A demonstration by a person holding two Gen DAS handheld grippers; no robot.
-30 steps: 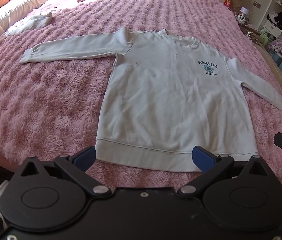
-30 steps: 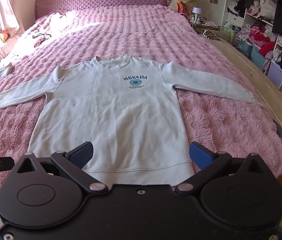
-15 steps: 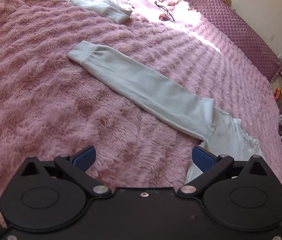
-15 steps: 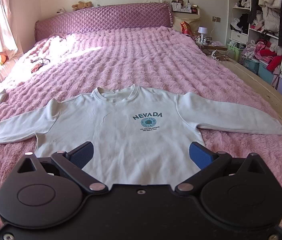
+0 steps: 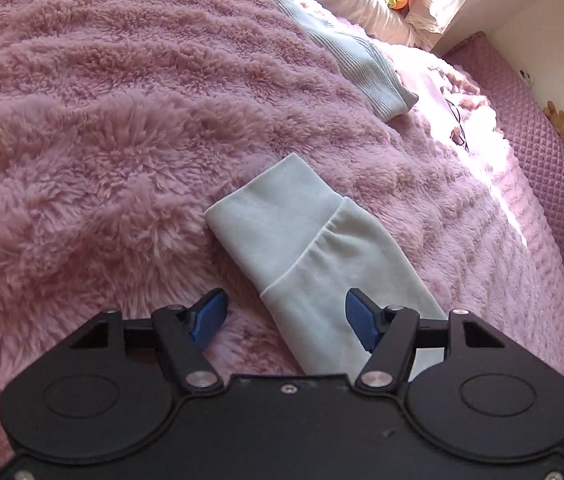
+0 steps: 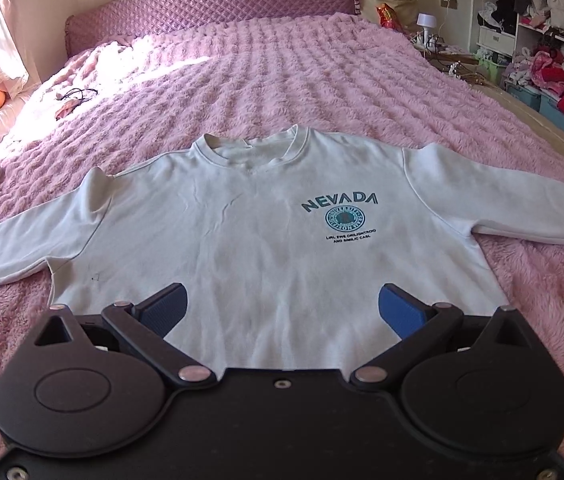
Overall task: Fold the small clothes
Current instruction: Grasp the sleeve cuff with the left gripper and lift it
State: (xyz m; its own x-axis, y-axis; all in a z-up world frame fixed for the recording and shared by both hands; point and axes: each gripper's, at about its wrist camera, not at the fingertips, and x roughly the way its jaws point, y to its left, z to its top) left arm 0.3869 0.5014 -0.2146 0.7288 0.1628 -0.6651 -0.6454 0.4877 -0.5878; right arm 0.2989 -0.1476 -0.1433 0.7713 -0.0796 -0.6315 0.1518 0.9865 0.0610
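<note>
1 sweatshirt [image 6: 249,240] flat on the bed [image 6: 322,72], left gripper [image 5: 284,316] closing, 1 cuff [image 5: 269,220] between its unclamped jaws, right gripper [image 6: 282,312] wide over the hem.

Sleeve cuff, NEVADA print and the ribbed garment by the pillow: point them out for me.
sleeve cuff [image 5: 271,216], left wrist view, middle of the cuff band.
NEVADA print [image 6: 340,203], right wrist view, middle of the lettering.
ribbed garment [image 5: 356,68], left wrist view, its ribbed middle.
</note>
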